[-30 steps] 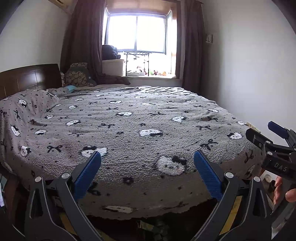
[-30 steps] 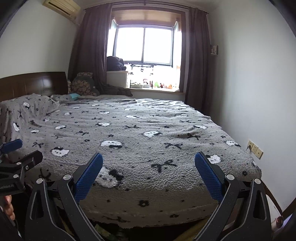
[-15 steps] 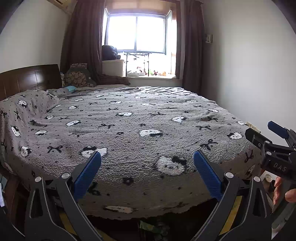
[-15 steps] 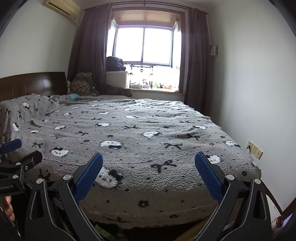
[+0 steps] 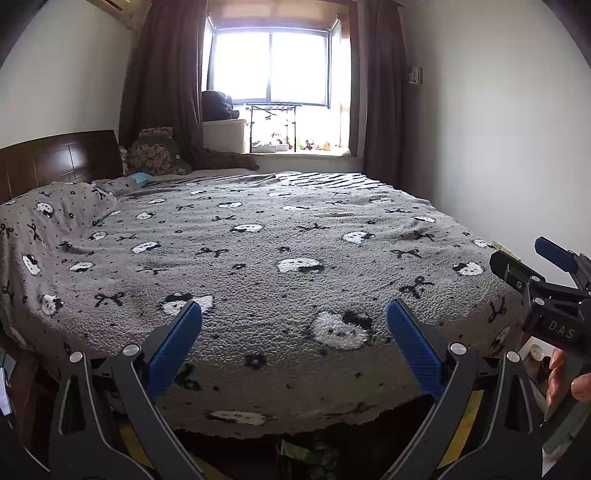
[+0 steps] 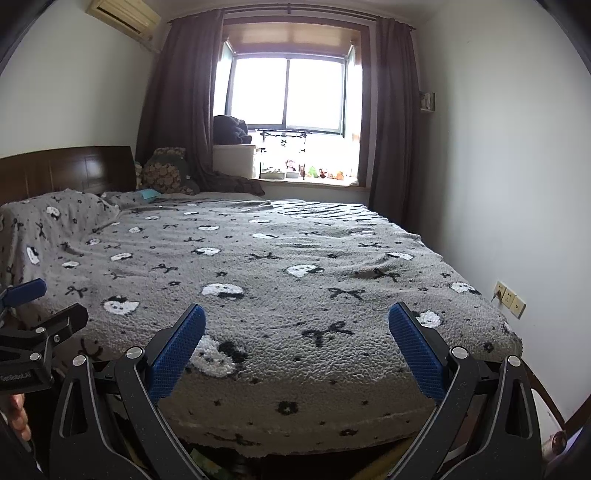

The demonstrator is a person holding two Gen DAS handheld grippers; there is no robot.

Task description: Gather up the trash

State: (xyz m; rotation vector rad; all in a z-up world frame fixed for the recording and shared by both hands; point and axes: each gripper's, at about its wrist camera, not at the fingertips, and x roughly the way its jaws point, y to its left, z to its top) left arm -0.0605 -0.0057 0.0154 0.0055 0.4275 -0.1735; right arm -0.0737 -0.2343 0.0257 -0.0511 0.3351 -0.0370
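Trash [image 5: 301, 452], a crumpled greenish wrapper, lies in the dark gap under the foot of the bed, low between your left gripper's [image 5: 293, 343] spread fingers [image 5: 173, 347]; a pale scrap of similar litter [image 6: 207, 463] shows at the bottom edge of the right wrist view, too dim to identify. Your right gripper [image 6: 295, 345] hangs at the foot of the bed as well, its blue-padded fingers [image 6: 415, 347] wide apart and pinching nothing. Each tool appears in the other's view: the right one juts in from the right edge of the left camera, with your hand [image 5: 567, 380] curled around its handle; the left one pokes in from the left edge of the right camera. Beyond the fingers, a grey fleece blanket [image 5: 280, 251] printed with white cat faces and black bows covers the bed from foot to pillows [image 6: 55, 218]. A dark wooden headboard [image 6: 66, 170] stands at far left. A double wall socket [image 6: 509, 299] sits on the white wall to the right. Farther back, brown curtains [image 6: 391, 118] frame a bright window [image 6: 288, 96], small figurines lining its sill, and an air conditioner [image 6: 123, 16] hangs high on the left wall.
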